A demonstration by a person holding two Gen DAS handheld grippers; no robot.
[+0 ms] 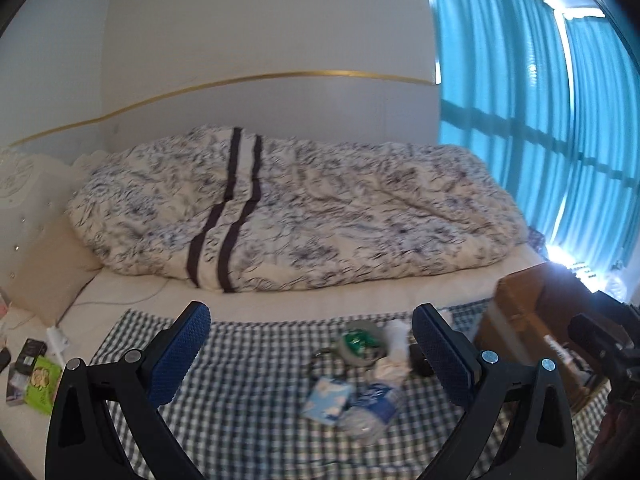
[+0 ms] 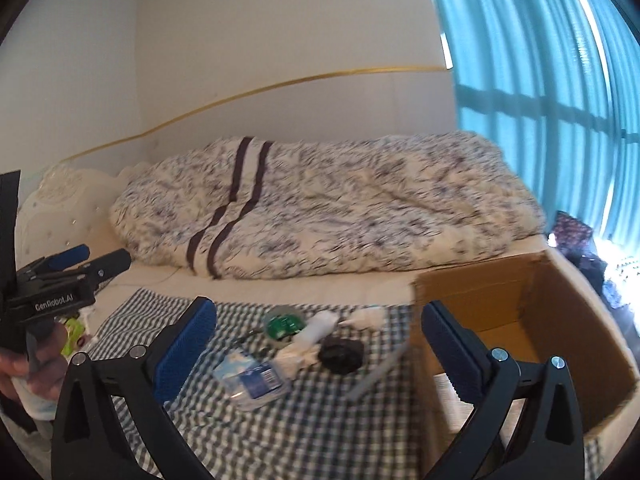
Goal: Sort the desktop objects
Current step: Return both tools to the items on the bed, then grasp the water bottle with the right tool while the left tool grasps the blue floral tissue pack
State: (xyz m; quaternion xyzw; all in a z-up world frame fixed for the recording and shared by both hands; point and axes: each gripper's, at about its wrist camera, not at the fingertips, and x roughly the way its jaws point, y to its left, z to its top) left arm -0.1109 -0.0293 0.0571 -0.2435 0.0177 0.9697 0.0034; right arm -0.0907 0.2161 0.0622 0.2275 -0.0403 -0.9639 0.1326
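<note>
on a checked cloth spread over the near edge of a bed, a small heap of clutter waits to be sorted. both views look forward past blue-padded gripper fingers toward a rumpled patterned duvet and teal curtains.

landmark: an open cardboard box, standing at the cloth's right end. just left of the box lies a black round object. further left of it sit a crumpled white tissue, a roll of tape with a green centre, and, nearer the camera, a flattened clear plastic bottle with a blue label beside a pale blue packet.

the left gripper hangs above the heap, its fingers spread wide, holding nothing. the right gripper hangs near the box, fingers likewise spread and empty.

judging progress: the box floor shows little; something pale lies inside, partly hidden by a finger. most items remain on the cloth, so sorting appears barely begun, with nearly everything left to move.
</note>
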